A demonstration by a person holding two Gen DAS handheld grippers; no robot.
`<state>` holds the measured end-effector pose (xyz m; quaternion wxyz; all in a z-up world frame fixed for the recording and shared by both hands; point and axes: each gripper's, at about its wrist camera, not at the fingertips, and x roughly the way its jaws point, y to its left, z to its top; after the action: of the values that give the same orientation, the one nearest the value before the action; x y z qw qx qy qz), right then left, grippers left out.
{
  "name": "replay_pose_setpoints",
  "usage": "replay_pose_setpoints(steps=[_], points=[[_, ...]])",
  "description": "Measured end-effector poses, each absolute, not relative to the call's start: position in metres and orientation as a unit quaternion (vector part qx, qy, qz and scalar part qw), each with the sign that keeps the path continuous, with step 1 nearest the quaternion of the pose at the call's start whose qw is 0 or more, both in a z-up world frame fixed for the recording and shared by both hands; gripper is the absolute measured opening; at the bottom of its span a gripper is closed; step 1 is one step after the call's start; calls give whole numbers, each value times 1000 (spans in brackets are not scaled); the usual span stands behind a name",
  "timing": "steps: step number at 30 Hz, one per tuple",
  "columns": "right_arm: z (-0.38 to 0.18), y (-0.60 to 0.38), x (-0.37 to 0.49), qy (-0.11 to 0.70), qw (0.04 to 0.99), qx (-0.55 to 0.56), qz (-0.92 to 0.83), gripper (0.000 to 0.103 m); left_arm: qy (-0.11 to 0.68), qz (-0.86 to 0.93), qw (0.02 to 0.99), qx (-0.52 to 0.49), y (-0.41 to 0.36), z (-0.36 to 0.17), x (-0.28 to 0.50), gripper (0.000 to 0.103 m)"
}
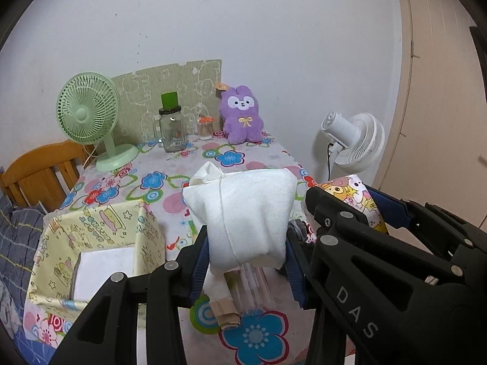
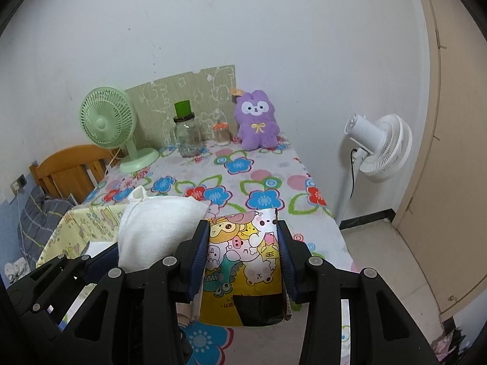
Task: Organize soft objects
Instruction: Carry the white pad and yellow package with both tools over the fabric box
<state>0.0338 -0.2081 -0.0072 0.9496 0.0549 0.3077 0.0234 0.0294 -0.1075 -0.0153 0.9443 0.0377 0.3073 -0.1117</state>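
With both packs lifted clear of the floral table [image 1: 188, 164], the drop target decides the next move: the yellow fabric bin [image 1: 91, 231] lies at 8 o'clock from the left gripper [image 1: 246, 261], nearer that hand. Its jaws stand partly closed, clamped on the white tissue pack [image 1: 243, 213], long axis upright. The right gripper [image 2: 240, 261], at 3 o'clock of it, is likewise clamped on the cartoon-print pack [image 2: 243, 255]. My guess is left goes first.
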Motion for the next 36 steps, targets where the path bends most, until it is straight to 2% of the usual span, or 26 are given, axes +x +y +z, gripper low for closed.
replay_pose_setpoints(steps=[17, 36], points=[[15, -182, 44, 296, 953, 49, 36, 46, 298, -108, 948, 36, -79, 4, 40, 47], [22, -110, 68, 301, 950, 8, 82, 46, 305, -73, 949, 23, -11, 6, 56, 47]])
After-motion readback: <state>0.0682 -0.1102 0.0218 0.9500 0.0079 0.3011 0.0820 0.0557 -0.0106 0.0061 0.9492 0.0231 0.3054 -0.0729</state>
